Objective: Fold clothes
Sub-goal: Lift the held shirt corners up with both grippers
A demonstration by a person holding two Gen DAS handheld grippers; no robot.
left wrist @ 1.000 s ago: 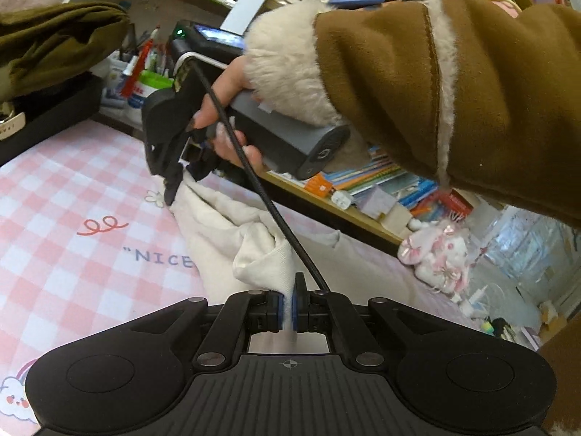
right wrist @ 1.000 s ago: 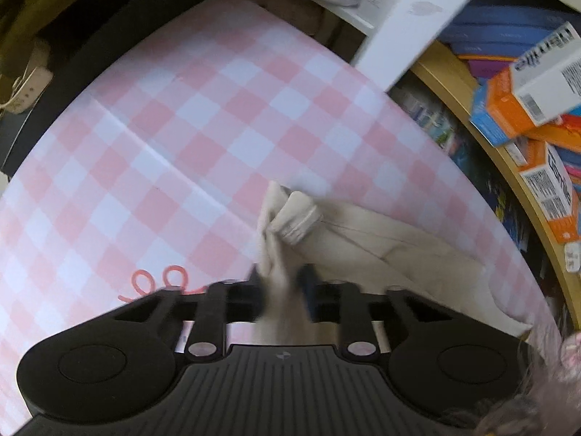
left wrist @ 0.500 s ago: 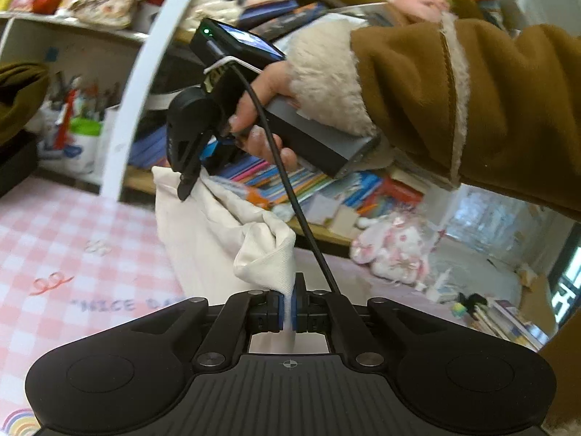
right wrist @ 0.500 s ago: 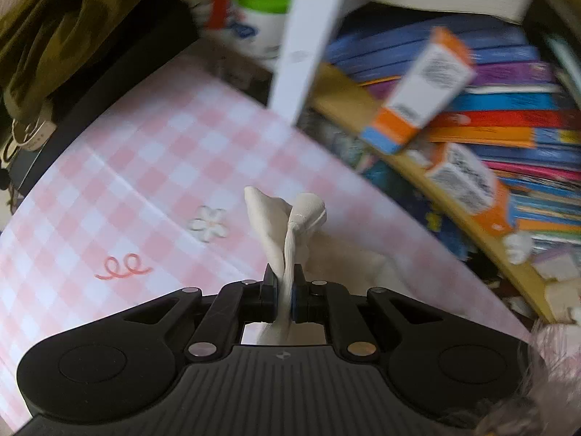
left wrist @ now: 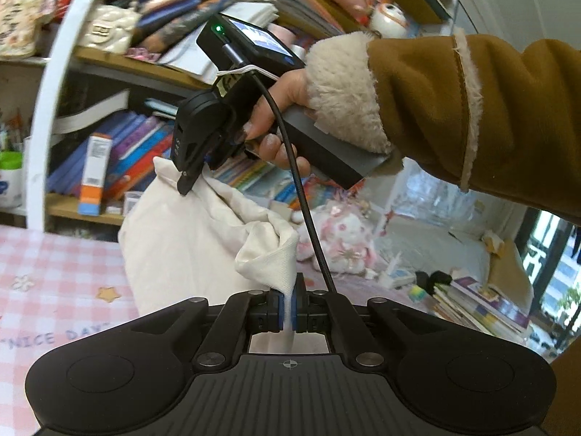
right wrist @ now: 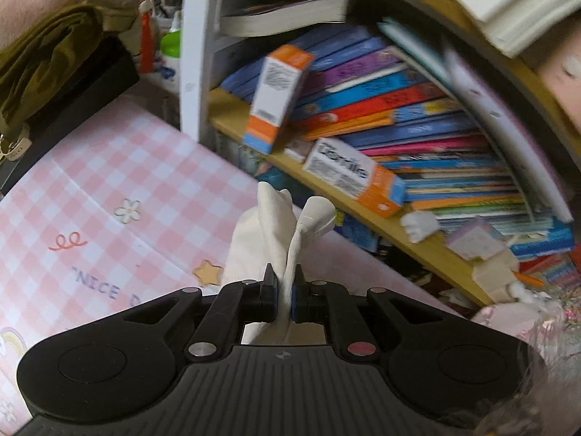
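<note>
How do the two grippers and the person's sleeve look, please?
Both the left gripper and the right gripper are black with blue finger pads. In the left view, the right one has a grey handle, a black cable and a small screen. The sleeve is brown with cream fleece.

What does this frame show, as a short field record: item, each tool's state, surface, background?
item: cream cloth garment, lifted and hanging between the two tools
left tool: shut on a bunched corner of the garment
right tool: shut on another bunched part, also visible in the left wrist view
right hand: grips the tool handle, brown fleece-cuffed sleeve
surface: pink checked mat printed "NICE DAY"
background: bookshelf crowded with books
</note>
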